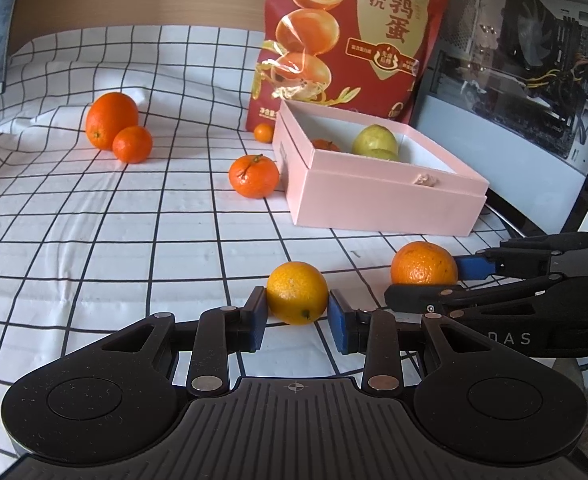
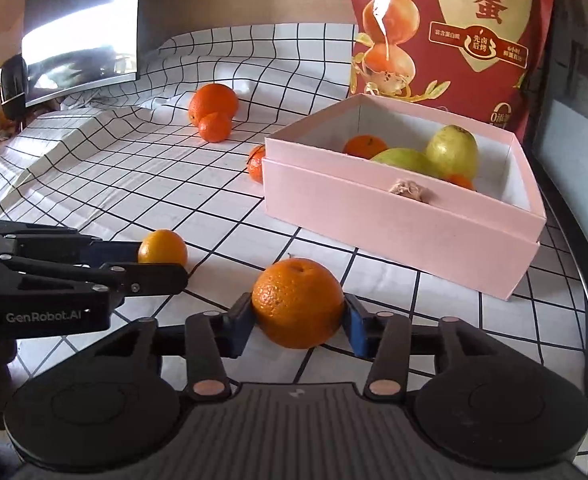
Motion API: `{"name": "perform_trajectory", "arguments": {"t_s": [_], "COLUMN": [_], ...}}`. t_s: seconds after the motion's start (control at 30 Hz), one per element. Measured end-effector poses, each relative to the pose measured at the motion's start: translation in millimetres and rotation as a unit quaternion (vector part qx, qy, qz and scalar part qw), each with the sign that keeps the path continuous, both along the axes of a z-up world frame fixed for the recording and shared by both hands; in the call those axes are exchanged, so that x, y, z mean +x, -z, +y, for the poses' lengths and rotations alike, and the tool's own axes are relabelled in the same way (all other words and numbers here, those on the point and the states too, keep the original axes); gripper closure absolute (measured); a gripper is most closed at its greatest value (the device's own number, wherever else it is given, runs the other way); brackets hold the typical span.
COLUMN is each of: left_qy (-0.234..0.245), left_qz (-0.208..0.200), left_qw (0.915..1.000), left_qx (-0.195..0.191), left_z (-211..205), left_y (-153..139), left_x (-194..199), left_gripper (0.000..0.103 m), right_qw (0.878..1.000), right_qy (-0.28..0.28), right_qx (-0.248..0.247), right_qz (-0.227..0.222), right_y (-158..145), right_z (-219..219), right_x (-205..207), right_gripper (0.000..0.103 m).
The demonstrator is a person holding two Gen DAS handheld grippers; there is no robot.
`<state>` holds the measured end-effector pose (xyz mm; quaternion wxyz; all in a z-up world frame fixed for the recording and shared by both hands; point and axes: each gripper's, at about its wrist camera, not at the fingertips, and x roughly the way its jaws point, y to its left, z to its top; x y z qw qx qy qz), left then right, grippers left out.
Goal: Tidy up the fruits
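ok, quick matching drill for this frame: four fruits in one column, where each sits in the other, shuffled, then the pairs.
1. yellow orange
2. big dimpled orange
3. green pears
4. stemmed mandarin

A. inside the pink box
B. on the cloth beside the box's left wall
C. between the left tool's pads
D. between the right tool's pads

Pairs: 1-C, 2-D, 3-A, 4-B

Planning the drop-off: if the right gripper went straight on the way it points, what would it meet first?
Probably the pink box: its near wall lies just beyond the orange held in the right gripper, though depth is uncertain.
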<state>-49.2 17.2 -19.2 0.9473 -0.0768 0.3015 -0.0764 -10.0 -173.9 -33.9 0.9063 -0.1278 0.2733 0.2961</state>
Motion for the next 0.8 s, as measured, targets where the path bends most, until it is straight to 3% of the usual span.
{"name": "perform_trajectory", "arguments": {"t_s": [0.13,0.23,0.37,0.53,0.67,0.8], "left_qy": [0.016,0.017,0.041,0.043,0.030,0.042], "left_qz": [0.013,-0.013,-0.063,-0.068,-0.065,-0.005], "left_qw": [0.9992,0.9996,0.9970,0.9961,0.9964,0.9924], "left_qx": [-0.033,-0.018,-0.018,-0.034,-0.046,-0.115], "left_z": [8,4,-4,-15,-21,-18], "left_y": [-7,-35,-94,-138,-139,-117], "left_x": [14,26,44,99,137,167], "left_gripper": [0.066,0.066,0.066,0.066,0.066,0.066], "right_qw": [1.000,1.000,0.997,0.991,0.985,0.982], "right_qy": [0.011,0.026,0.061,0.097,0.136,0.161], "right_qx": [0.001,0.008,0.014,0.040,0.065,0.071], "right_qz": [0.014,0.006,-0.038,-0.089,-0.083,-0.072], "right_y": [-6,-28,-85,-167,-208,-214], "right_z": [0,-4,-9,-15,-16,-16], "right_x": [5,12,18,39,72,96], "right_gripper": [0.056,0.056,0.056,0.056,0.056,0.056]}}
